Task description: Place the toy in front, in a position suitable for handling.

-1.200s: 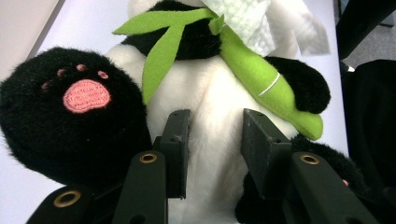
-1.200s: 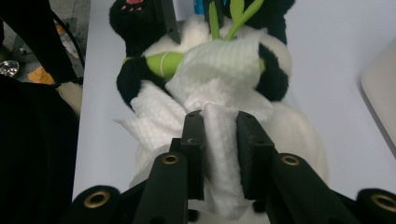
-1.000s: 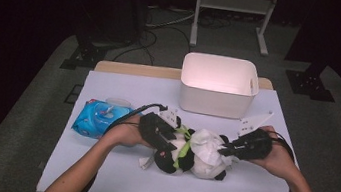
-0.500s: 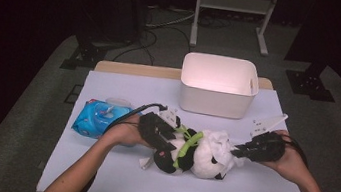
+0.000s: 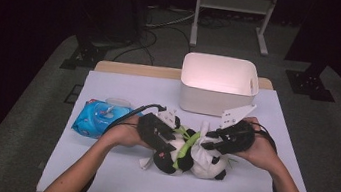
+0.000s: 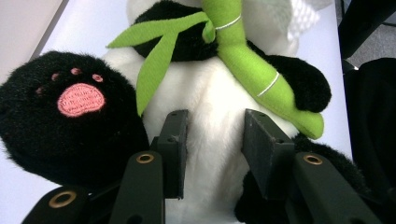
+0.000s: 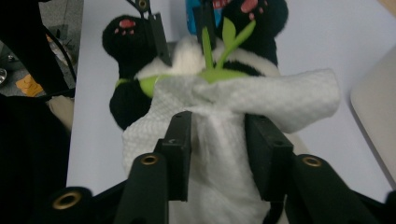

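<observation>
On the white table cover [image 5: 111, 178], just in front of the white bin [image 5: 218, 85], the plush panda [image 5: 185, 153] lies on its back with a white paper wipe [image 7: 261, 100] draped across its upper body and the green plush bamboo [image 6: 243, 60] crossing its chest. Left gripper [image 6: 212, 140]: the jaws are pressed into the white belly fur and pinch it, pinning the toy to the table. Right gripper [image 7: 217, 140]: the jaws have just been opening; the wipe and the fur beneath it sit between the pads, but the pads appear to stand clear of both, so no grasp is present, though the bunched paper makes this hard to confirm. Hazard one: with the wipe released, any sideways drag of the right jaws can pull it off the panda and onto the table cover. Hazard two: if the right jaws reclose at this position they may catch fur together with paper, and a wiping stroke would then tug the whole toy against the left grip, tearing the thin wipe or rolling the panda toward the bin. Hazard three: the left pinch holds soft fur alone, which may slip under load. The blue wipe packet [image 5: 97, 118] lies well apart at the left and is at no risk
</observation>
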{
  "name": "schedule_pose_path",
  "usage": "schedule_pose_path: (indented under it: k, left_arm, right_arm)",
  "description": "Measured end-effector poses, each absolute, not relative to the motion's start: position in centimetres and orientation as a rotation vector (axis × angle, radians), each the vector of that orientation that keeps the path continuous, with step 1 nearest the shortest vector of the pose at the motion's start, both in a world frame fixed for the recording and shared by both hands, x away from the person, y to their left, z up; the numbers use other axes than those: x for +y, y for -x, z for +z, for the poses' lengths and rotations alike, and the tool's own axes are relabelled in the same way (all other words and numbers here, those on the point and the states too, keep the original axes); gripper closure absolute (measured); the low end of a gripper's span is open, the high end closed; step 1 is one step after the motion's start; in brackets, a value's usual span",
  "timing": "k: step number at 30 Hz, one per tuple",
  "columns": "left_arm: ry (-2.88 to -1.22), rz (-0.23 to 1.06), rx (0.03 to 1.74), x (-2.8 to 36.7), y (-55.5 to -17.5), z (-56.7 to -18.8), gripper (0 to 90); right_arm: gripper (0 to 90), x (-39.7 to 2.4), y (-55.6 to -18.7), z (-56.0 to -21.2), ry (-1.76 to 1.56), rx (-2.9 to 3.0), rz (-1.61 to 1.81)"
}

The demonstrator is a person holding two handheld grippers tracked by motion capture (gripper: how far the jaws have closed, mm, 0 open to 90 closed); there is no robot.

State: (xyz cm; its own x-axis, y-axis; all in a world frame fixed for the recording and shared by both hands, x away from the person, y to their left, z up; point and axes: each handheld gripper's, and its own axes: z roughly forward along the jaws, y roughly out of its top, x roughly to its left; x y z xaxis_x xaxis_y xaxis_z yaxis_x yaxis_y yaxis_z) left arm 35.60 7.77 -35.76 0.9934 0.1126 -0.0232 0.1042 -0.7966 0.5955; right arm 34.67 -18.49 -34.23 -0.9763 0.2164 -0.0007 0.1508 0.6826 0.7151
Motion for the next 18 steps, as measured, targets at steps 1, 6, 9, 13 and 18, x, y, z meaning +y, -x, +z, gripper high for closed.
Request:
schedule_pose_path:
  k: [1, 6, 9, 13, 18]
  left_arm:
    - [-2.502, 0.017, 0.142, 7.7, -35.6, -35.7, 60.7]
    - [-2.505, 0.021, 0.14, 7.8, -35.5, -35.8, 60.6]
    - [-2.499, 0.015, 0.161, 7.9, -35.6, -35.9, 60.7]
    - [-2.504, 0.015, 0.16, 7.8, -35.6, -35.8, 60.8]
    - [-2.507, 0.013, 0.161, 7.7, -35.6, -35.8, 60.6]
  right_arm:
    - [58.6, -17.5, -34.8, -34.3, -0.287, 2.808, 1.178]
    - [57.1, -15.6, -34.9, -34.8, -0.257, 2.815, 1.151]
    - [64.9, -15.2, -35.1, -35.0, -0.291, 2.83, 1.136]
    - [67.3, -15.7, -35.0, -35.1, -0.297, 2.829, 1.137]
    - [73.2, -16.8, -34.4, -35.2, -0.3, 2.816, 1.14]
